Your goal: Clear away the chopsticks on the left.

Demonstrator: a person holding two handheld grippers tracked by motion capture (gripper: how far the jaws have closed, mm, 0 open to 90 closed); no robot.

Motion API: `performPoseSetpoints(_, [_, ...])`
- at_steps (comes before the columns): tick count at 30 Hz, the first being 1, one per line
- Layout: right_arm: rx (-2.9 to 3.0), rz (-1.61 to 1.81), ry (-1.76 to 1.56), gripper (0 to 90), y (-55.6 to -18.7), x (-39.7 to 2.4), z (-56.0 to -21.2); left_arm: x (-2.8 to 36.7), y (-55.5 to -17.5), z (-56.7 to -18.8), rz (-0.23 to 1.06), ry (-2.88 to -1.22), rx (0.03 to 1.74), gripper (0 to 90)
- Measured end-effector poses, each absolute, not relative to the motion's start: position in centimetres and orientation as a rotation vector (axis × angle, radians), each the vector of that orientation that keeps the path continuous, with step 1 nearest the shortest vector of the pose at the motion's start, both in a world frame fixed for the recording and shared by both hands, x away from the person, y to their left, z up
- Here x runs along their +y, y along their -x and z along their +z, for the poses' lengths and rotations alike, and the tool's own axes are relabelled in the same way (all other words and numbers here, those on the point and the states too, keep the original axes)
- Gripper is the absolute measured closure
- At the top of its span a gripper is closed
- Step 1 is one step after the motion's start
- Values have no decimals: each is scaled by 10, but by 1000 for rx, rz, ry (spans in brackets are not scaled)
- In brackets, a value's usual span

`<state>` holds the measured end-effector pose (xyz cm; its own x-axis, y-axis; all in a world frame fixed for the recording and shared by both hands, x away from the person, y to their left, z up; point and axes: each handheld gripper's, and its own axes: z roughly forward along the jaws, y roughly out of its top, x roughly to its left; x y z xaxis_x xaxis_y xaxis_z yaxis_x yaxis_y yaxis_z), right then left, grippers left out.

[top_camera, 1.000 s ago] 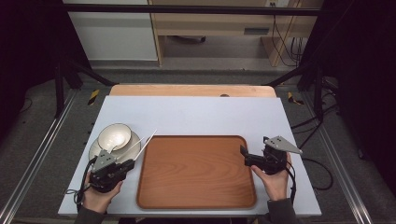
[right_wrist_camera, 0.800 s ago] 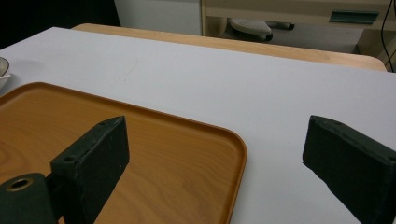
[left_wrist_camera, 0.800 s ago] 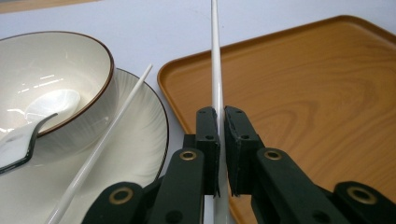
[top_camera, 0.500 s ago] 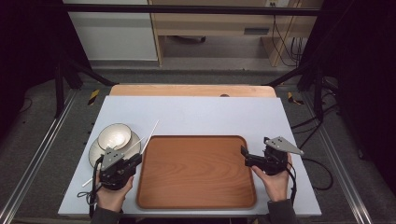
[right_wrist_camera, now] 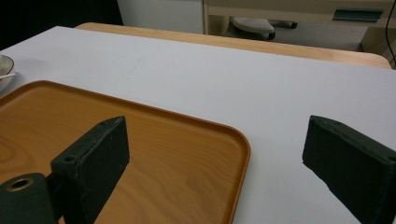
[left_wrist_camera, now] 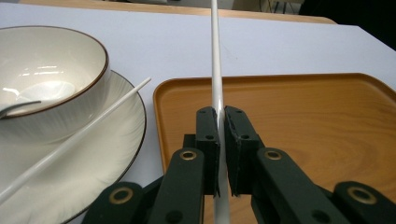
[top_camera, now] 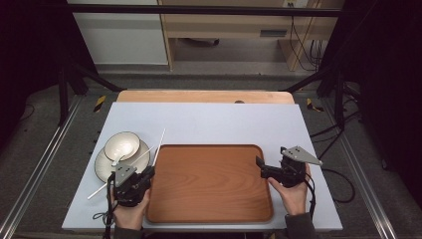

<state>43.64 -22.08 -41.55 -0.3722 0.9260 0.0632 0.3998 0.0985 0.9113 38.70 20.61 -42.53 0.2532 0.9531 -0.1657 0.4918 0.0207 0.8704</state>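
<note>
White chopstick [left_wrist_camera: 216,70] — one of two — is clamped between the black jaws of the left gripper [left_wrist_camera: 221,140]; the pads are pressed on it from both sides, near its lower part, and the long end runs away from the jaws over the left rim of the wooden tray [left_wrist_camera: 299,116] toward the far side of the table [left_wrist_camera: 261,46]. In the high view the same stick [top_camera: 158,148] is seen slanting up from the left gripper [top_camera: 144,175] along the tray's left edge. The second chopstick [left_wrist_camera: 79,135] is laid across the plate [left_wrist_camera: 112,154], just beside the cream bowl [left_wrist_camera: 51,79] with its dark rim; the bowl is set on the plate, and a utensil handle [left_wrist_camera: 18,108] is seen inside it. No brand, label or readable writing is found on any item.

The right gripper [right_wrist_camera: 215,163] is held with its jaws spread wide and nothing between them — one jaw over the tray's right part, the other over the bare table beyond the tray's rim. In the high view it [top_camera: 260,167] is at the tray's right edge.
</note>
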Motion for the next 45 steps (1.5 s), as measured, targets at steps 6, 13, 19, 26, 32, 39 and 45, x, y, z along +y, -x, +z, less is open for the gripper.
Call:
performPoseSetpoints(6, [1843, 1243, -1289, 74, -437, -220, -416, 202, -385, -441, 632, -1593, 1419, 844])
performPoseSetpoints(13, [1848, 1240, -1293, 74, -437, -219, -417, 199, -383, -454, 628, -1583, 1455, 844])
performPoseSetpoints(19, [1852, 1237, -1290, 75, -437, -219, -417, 197, -385, -465, 619, -1594, 1485, 844])
performPoseSetpoints(26, [1858, 1233, -1288, 75, -438, -218, -418, 197, -388, -473, 609, -1607, 1515, 844])
performPoseSetpoints(32, [1863, 1226, -1282, 75, -438, -218, -419, 194, -393, -475, 599, -1619, 1541, 844])
performPoseSetpoints(39, [1865, 1226, -1282, 76, -439, -217, -419, 188, -399, -481, 586, -1656, 1569, 843])
performPoseSetpoints(45, [1866, 1224, -1283, 76, -439, -217, -420, 185, -400, -483, 600, -1681, 1577, 839])
